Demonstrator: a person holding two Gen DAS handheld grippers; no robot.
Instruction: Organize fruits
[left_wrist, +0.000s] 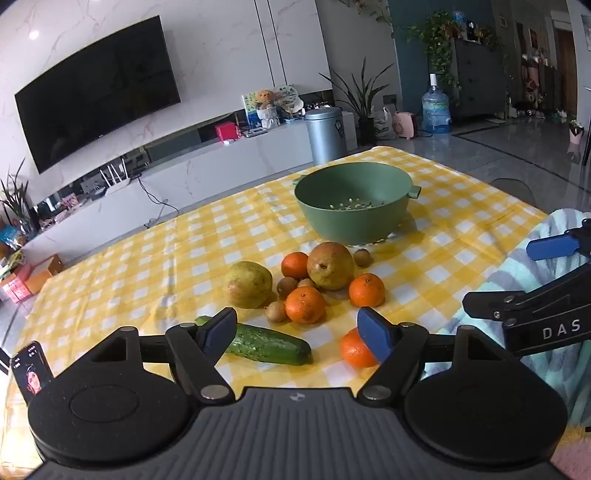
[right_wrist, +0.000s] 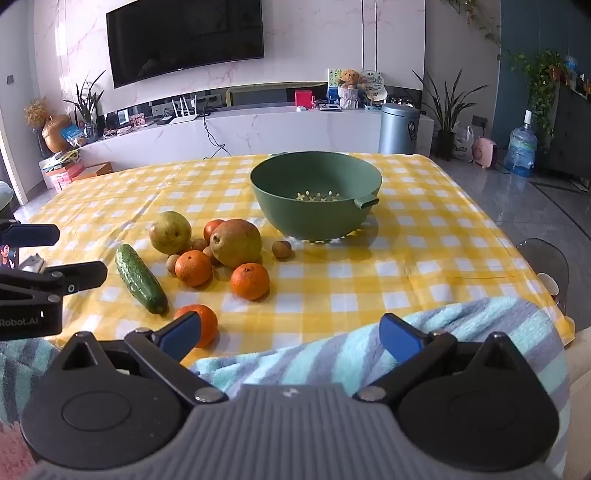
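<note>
— Two grippers, left and right: what do they hold?
— Nothing (fingers wide apart). Fruit sits on the cloth, near the green bowl.

We see the left gripper spread wide above a dark green cucumber; round oranges, pears lie before an empty green plastic colander.

Nearest the green colander, one orange is half hidden behind the big pear. Further from it, another orange is partly covered by a blue gripper pad. The small brown fruits are too small to identify, perhaps longans.
</note>
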